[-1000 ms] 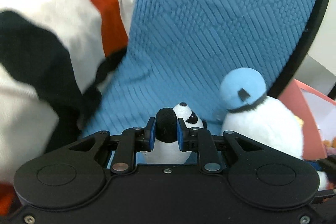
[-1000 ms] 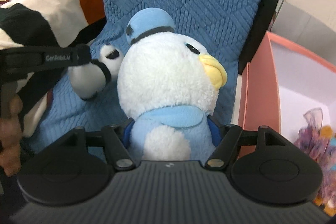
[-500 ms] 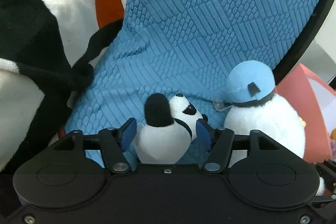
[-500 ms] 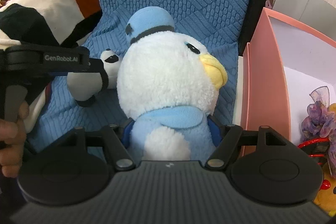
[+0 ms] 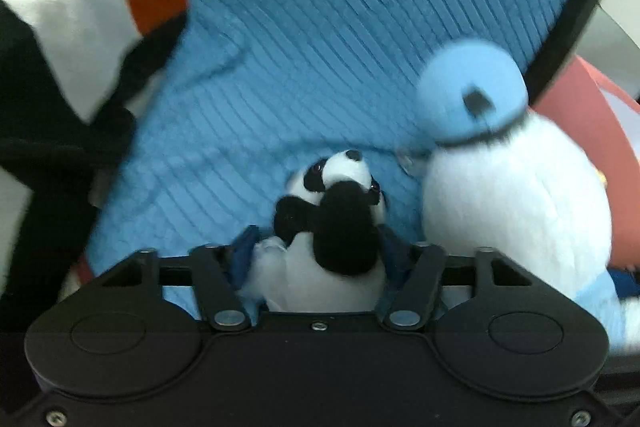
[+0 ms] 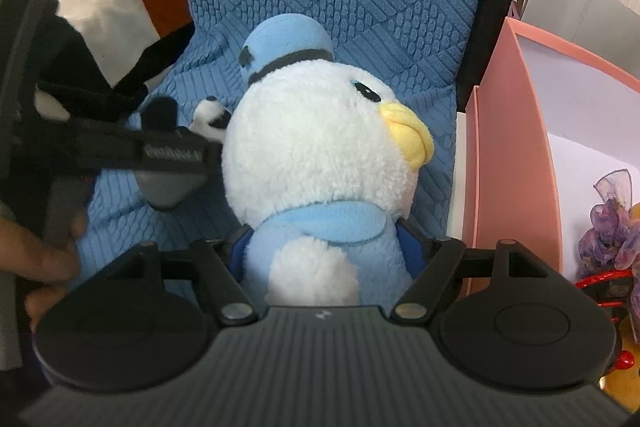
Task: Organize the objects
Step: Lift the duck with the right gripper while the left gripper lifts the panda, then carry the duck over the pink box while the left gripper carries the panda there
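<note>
Panda plush [image 5: 328, 227] now raised between left gripper [image 5: 320, 251] pads (blurred).

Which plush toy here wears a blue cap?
The white bird plush between the right gripper's fingers, with a yellow beak. The small panda plush at the left gripper is bareheaded.

Right hand-held gripper [image 6: 324, 259] clamps the duck plush [image 6: 320, 147] — pink box [image 6: 516, 147] just beside it.
</note>
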`<state>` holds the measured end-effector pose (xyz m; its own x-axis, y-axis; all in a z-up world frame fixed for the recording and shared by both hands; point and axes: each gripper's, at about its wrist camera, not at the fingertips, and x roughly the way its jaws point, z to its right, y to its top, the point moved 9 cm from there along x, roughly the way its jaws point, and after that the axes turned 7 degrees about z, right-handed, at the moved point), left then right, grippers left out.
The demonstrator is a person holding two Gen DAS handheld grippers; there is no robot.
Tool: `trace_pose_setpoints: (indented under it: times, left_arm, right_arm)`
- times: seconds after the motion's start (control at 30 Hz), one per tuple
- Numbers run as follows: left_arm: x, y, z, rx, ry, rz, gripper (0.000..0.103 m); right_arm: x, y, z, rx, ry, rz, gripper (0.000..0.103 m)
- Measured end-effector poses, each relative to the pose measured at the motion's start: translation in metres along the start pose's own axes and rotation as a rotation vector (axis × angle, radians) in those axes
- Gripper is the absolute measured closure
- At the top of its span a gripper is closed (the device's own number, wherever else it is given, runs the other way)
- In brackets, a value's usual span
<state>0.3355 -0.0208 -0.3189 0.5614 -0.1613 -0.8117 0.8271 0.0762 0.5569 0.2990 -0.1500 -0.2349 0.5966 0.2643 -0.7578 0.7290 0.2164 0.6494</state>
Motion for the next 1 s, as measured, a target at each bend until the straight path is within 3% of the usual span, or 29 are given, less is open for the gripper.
trace_pose_setpoints:
  times: [0.13, 0.4, 0.6, 1.0]
  left_arm:
    - [-0.001, -0.006, 0.008, 0.026, -0.006, -0.004, 0.060]
    - [-0.034, -0.001, -0.004, -0.121, -0.091, 0.035, 0.060]
    - [-0.065, 0.009, -0.008, -0.182, -0.103, 0.071, 0.060]
    - [-0.127, 0.047, 0.041, -0.238, -0.239, 0.112, 0.060]
  right_arm:
    - [-0.001, 0.003, 0.003, 0.024, 0.009, -0.009, 0.029]
    - [-0.021, 0.011, 0.007, 0.070, 0.022, 0.020, 0.031]
    - [-0.045, 0.026, 0.010, 0.092, 0.047, 0.012, 0.031]
    - [-0.122, 0.079, 0.041, 0.116, 0.070, 0.093, 0.031]
